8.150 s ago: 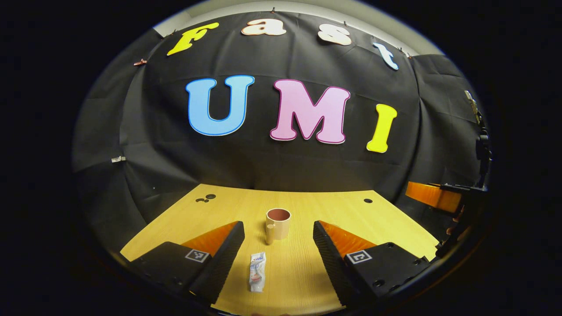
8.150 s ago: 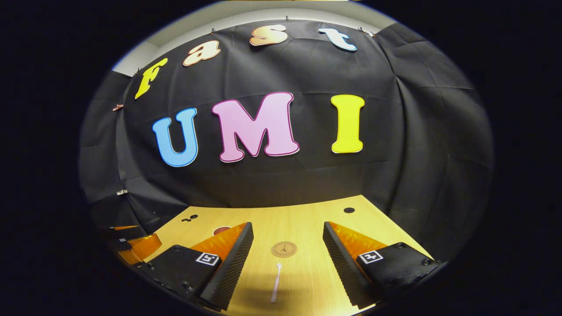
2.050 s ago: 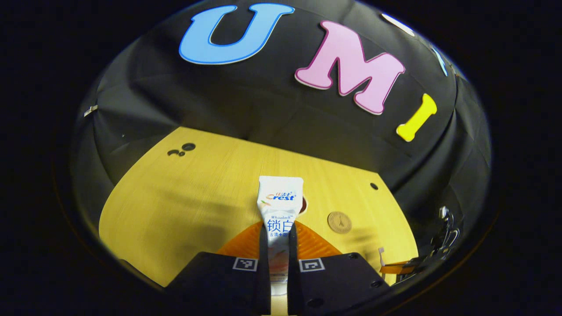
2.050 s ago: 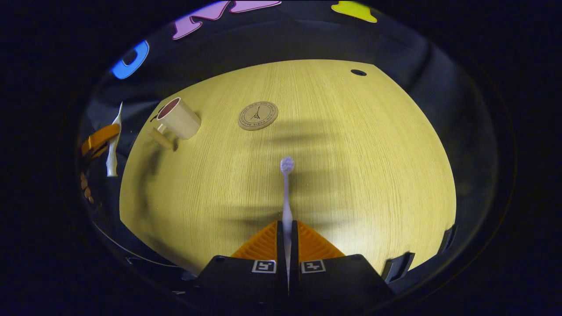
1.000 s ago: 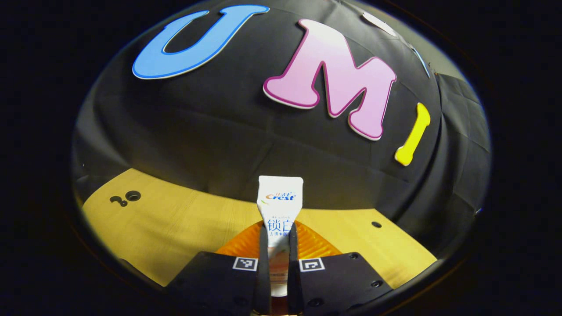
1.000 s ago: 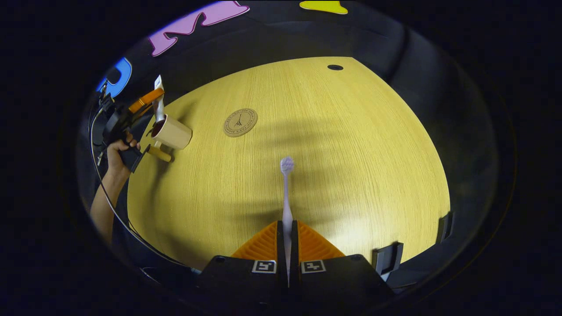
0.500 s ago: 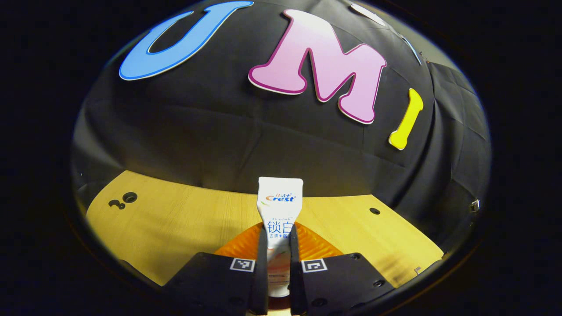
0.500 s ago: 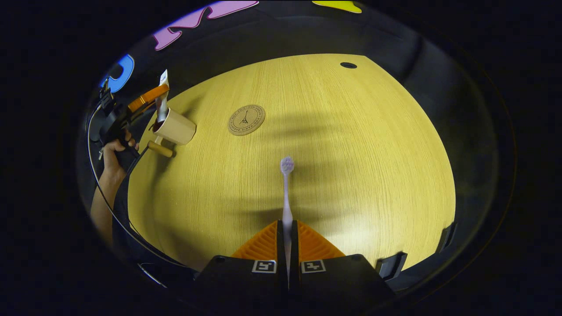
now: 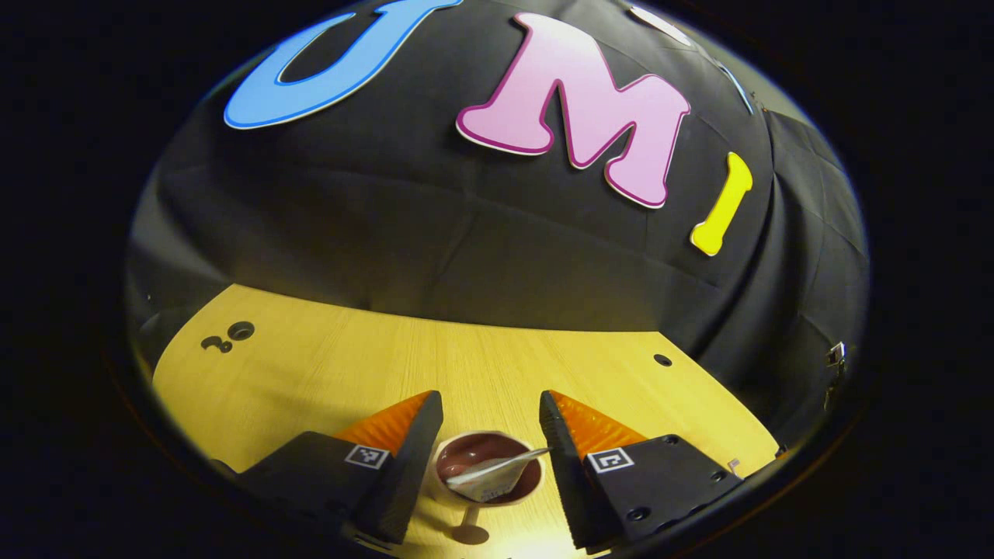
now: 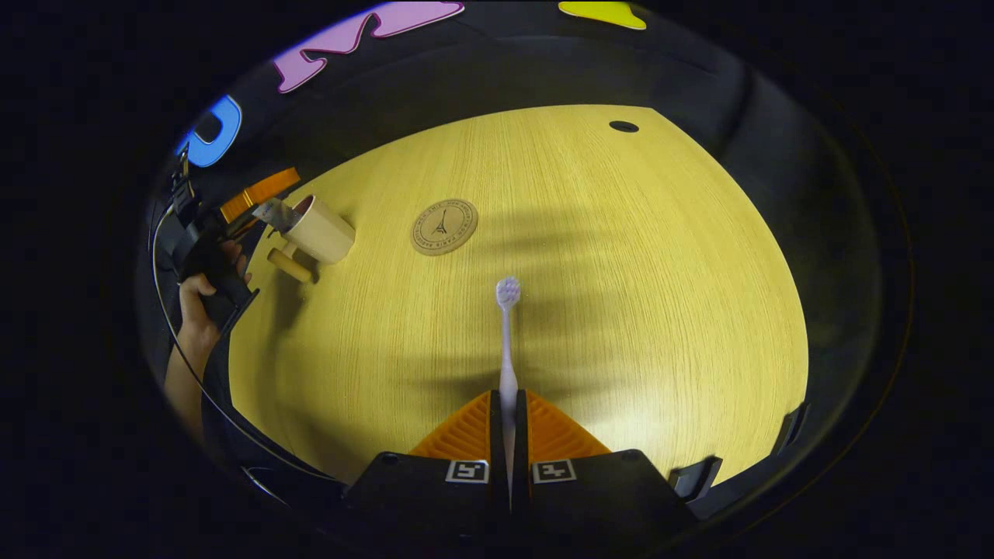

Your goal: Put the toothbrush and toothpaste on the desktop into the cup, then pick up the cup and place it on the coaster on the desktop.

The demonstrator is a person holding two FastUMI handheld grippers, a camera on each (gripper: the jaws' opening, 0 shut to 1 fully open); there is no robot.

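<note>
Our left claw (image 9: 488, 442) stands wide apart with nothing between its fingers, poised just above the cup (image 9: 488, 468). The toothpaste (image 9: 491, 475) lies inside that cup, leaning across its dark interior with its flat end toward the rim. The cup stands upright on the yellow wooden table (image 9: 326, 373), its handle pointing toward us.

Our right claw (image 10: 509, 423) is closed tight on the toothbrush (image 10: 506, 341), both fingers pressing the handle, with the bristle head pointing forward above the table (image 10: 621, 272). Farther off in the right gripper view we see the round coaster (image 10: 444, 226) lying flat and bare on the table, well apart from the toothbrush. Beyond it to the left stands the cup (image 10: 322, 229) with the toothpaste (image 10: 272, 212) sticking out, and beside it the left claw (image 10: 256, 194) held in a hand (image 10: 203, 299).
</note>
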